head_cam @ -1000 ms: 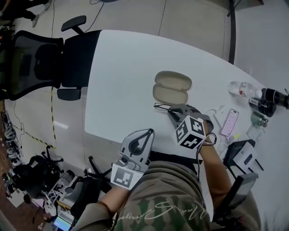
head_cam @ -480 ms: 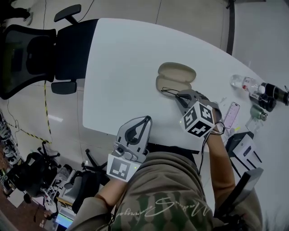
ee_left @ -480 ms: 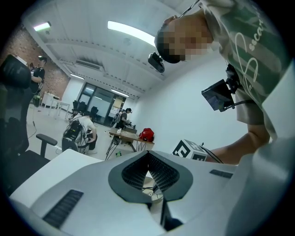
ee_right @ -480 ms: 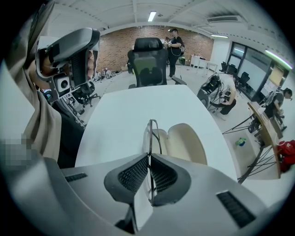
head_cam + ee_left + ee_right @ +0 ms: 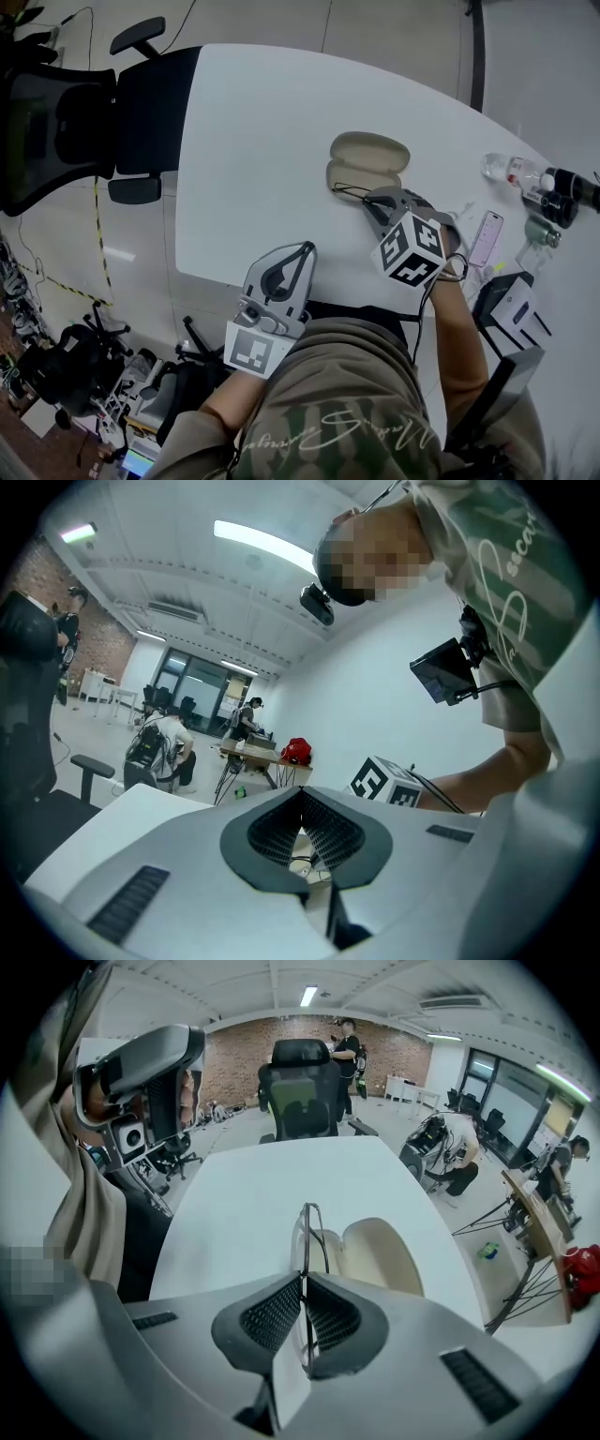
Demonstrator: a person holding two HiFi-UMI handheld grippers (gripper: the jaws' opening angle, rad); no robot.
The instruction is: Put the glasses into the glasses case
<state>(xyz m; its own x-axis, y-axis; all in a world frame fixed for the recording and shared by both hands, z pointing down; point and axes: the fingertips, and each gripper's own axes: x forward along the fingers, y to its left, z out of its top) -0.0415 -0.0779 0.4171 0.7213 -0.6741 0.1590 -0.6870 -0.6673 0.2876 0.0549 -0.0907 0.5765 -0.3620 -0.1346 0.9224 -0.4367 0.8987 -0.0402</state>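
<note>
Right gripper (image 5: 373, 201) pinches the glasses (image 5: 348, 190). The open glasses case (image 5: 367, 159) sits just ahead, mid-table (image 5: 262, 131), its long axis slanting across the gripper's line. Left gripper (image 5: 302, 251), jaws together and empty, hangs off the near edge.

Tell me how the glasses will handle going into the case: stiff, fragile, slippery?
The glasses look thin-wired, so probably light and slightly springy. The right gripper pinches only a narrow bit of frame, so they may pivot or slip. The open glasses case looks light and might slide if nudged.
</note>
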